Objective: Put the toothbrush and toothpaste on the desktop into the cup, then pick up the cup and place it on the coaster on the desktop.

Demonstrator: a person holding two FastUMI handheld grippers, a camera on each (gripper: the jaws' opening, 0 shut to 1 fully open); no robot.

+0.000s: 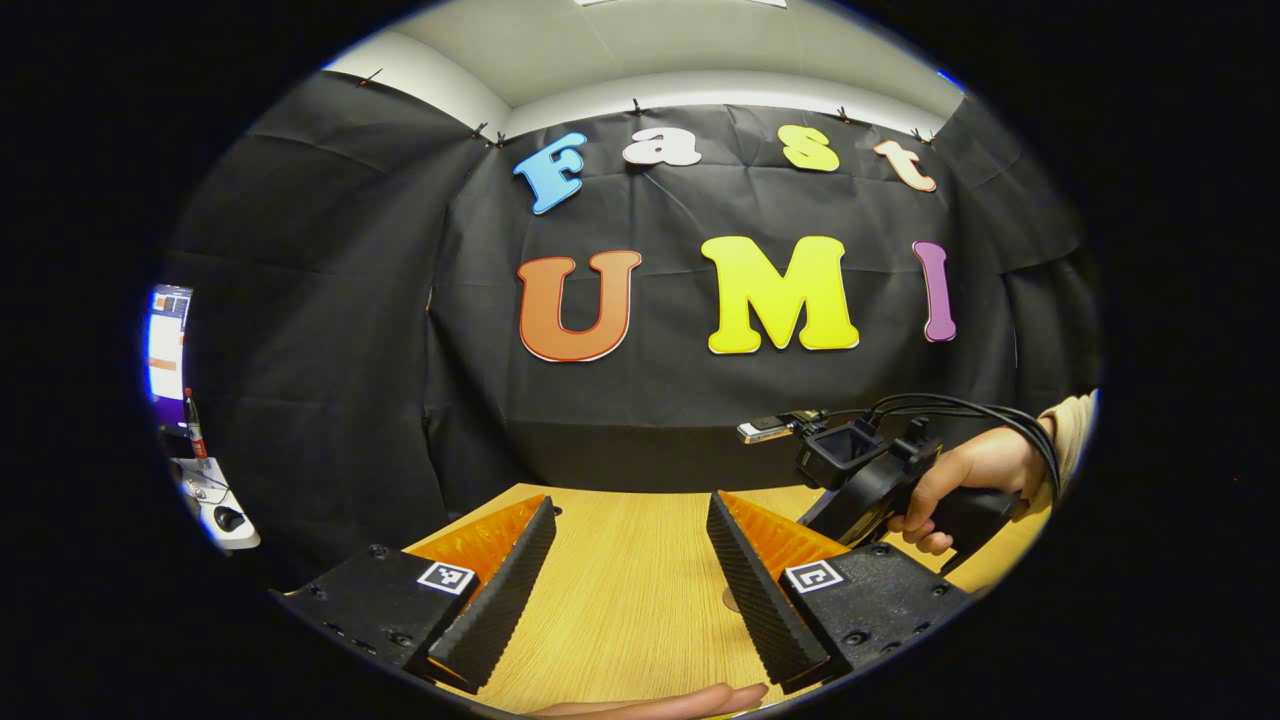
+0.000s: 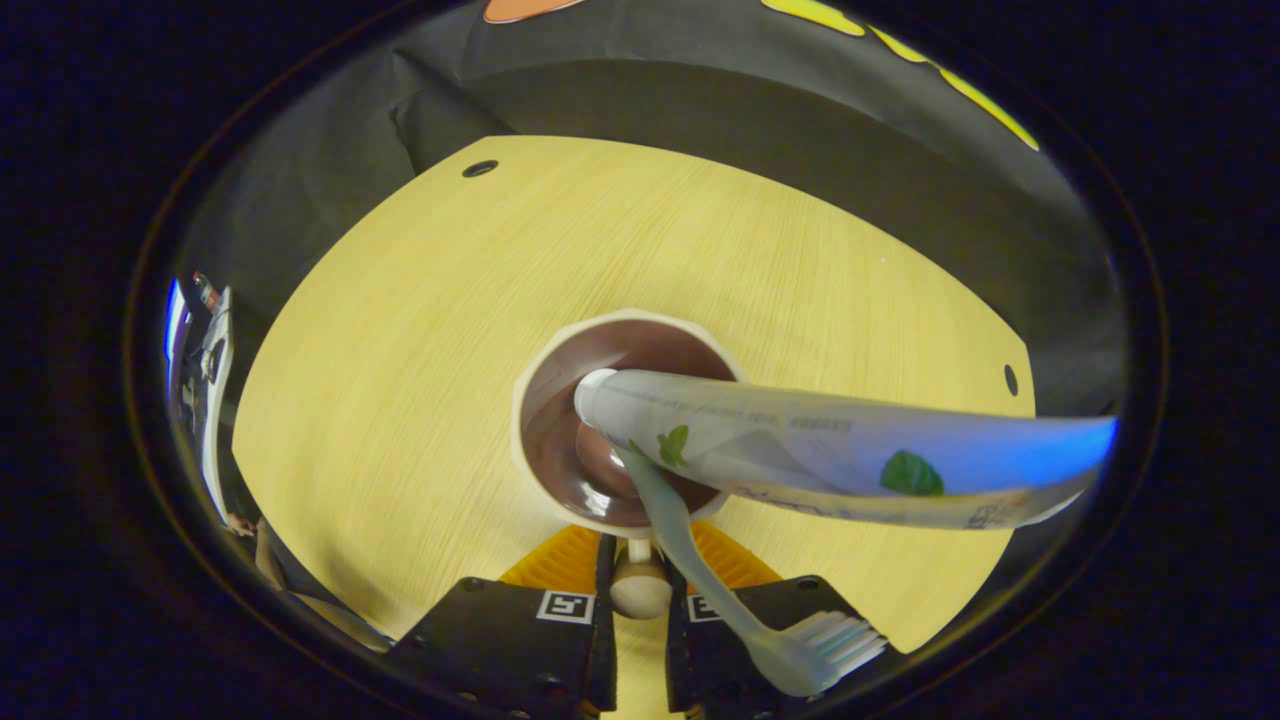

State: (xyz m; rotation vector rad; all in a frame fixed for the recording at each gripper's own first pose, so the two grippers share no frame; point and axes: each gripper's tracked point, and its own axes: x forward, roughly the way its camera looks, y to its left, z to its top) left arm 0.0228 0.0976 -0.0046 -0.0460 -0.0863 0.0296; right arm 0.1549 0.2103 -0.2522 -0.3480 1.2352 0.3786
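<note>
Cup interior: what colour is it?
Dark brown inside the cup, with a cream rim; the right gripper view shows it best.

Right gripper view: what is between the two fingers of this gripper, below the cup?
The cup's handle sits between the right gripper fingers, which press on it. The cup holds the toothpaste and toothbrush.

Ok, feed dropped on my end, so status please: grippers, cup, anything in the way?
Left gripper open, idle above desk. Right gripper shut on cup handle. Toothbrush and toothpaste in cup, sticking out. Nothing in the way.
</note>
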